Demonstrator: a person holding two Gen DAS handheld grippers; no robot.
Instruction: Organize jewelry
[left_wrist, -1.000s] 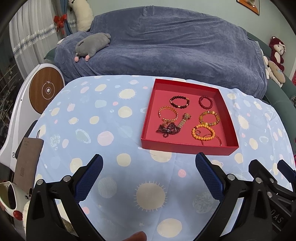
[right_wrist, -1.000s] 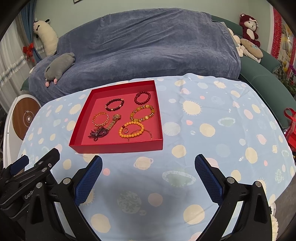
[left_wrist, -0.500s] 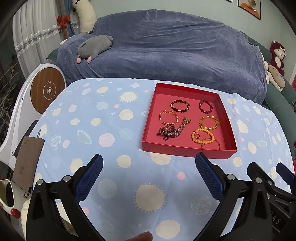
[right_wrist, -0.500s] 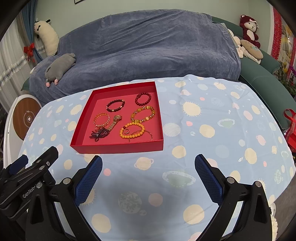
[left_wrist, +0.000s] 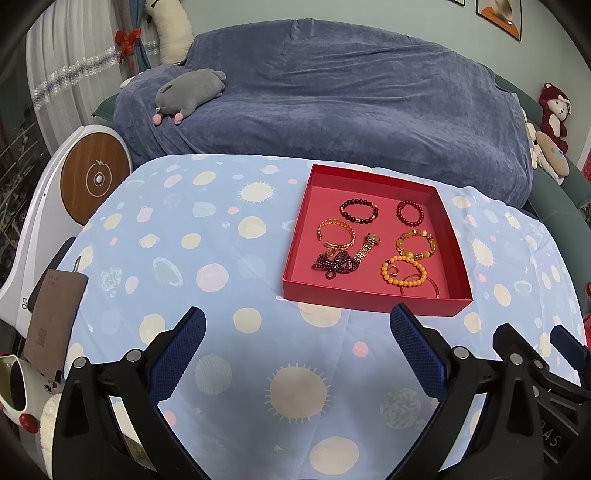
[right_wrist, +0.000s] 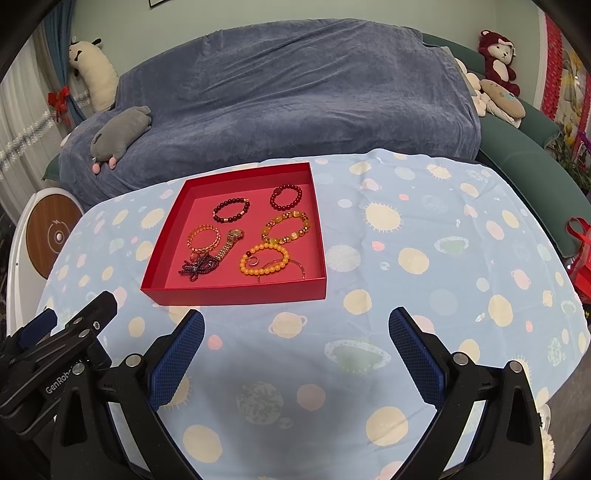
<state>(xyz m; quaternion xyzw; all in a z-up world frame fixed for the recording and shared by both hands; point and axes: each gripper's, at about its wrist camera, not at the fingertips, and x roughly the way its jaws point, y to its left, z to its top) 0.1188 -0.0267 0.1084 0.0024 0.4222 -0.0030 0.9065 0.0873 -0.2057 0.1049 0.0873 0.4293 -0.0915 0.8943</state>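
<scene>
Bracelets (left_wrist: 404, 271) gathered in red box (left_wrist: 373, 301) at 12 o'clock on tabletop (left_wrist: 221, 236) (tidy storage); left tongs (left_wrist: 297, 328) and right tongs (right_wrist: 295, 328) released, empty, hovering apart from box.

tablecloth (left_wrist: 221, 258): showing pale blue, printed with cream suns, ringed planets and pink dots
tray (left_wrist: 373, 299): showing bright red walls, pinker floor
beaded bracelet (left_wrist: 359, 211), at the tray's far side: showing dark maroon beads with gold spacers
small bracelet (left_wrist: 410, 212), right of it: glowing deep red
orange bracelet (left_wrist: 403, 271), near the tray's front wall: showing plain orange beads
amber bracelet (left_wrist: 416, 244), just behind it: mixing yellow and gold
watch (left_wrist: 365, 247), mid-tray: shining gold
sofa cover (right_wrist: 295, 103), behind the tray: showing slate blue
finger pads (right_wrist: 177, 354): showing dark blue, cross-hatched
</scene>
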